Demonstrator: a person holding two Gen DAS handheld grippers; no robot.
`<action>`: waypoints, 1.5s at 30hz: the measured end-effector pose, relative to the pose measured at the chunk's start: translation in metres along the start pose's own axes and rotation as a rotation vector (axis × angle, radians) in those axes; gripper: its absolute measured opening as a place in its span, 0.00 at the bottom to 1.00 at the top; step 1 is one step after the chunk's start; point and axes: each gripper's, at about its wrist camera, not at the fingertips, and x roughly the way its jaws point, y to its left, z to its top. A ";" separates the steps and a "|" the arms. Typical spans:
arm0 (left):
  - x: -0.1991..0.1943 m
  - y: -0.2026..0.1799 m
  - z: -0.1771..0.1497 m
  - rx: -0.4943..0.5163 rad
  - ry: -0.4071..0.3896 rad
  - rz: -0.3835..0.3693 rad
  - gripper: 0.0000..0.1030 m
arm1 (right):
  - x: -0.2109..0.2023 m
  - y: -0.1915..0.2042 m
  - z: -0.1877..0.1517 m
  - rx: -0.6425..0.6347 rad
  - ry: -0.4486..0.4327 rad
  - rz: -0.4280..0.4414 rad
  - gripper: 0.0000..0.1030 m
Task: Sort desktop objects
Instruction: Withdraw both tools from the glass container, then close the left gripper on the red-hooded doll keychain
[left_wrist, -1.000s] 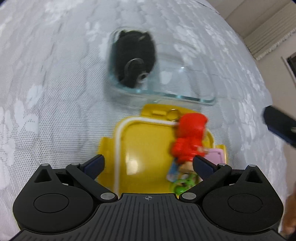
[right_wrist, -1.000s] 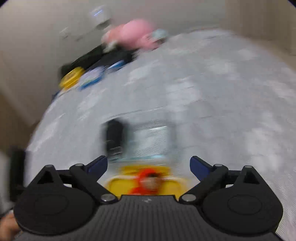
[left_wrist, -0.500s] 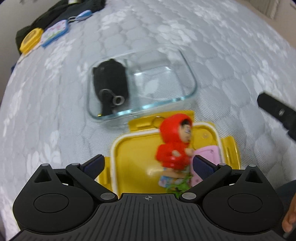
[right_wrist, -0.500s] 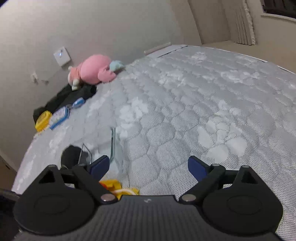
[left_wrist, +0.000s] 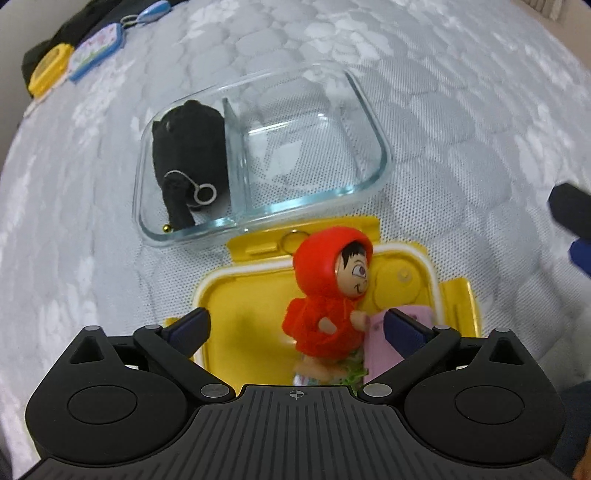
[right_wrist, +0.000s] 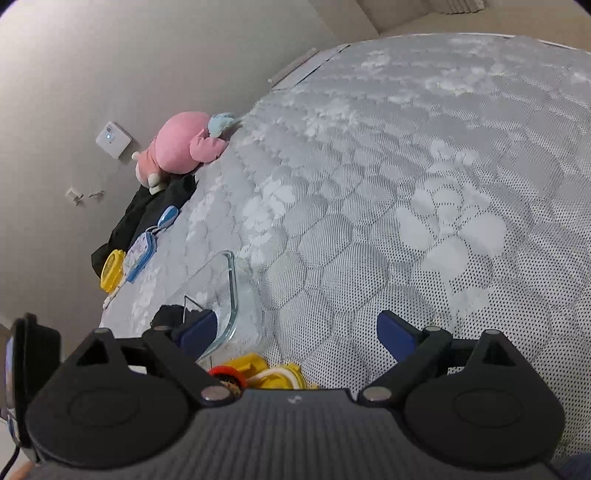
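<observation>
Glass dish (left_wrist: 373, 122): one
Yellow lid (left_wrist: 243, 314): one
Red doll (left_wrist: 328, 291): one
Black pouch (left_wrist: 188, 147): one
Pink plush (right_wrist: 181, 147): one

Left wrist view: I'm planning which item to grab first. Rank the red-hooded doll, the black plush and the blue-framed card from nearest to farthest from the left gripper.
1. Red-hooded doll, on the yellow lid, between the open left gripper's fingers.
2. Black plush, in the glass dish's left compartment.
3. Blue-framed card, far upper left.
</observation>
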 end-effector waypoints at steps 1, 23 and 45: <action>-0.001 0.002 0.000 -0.007 0.009 -0.022 0.60 | 0.001 0.000 -0.001 -0.003 0.004 -0.001 0.92; -0.087 0.006 -0.008 0.058 -0.144 -0.042 0.50 | 0.007 -0.003 -0.006 0.028 0.038 -0.007 0.94; -0.192 0.055 -0.050 -0.009 -0.167 -0.111 0.86 | -0.129 0.135 0.042 -0.339 0.350 0.070 0.92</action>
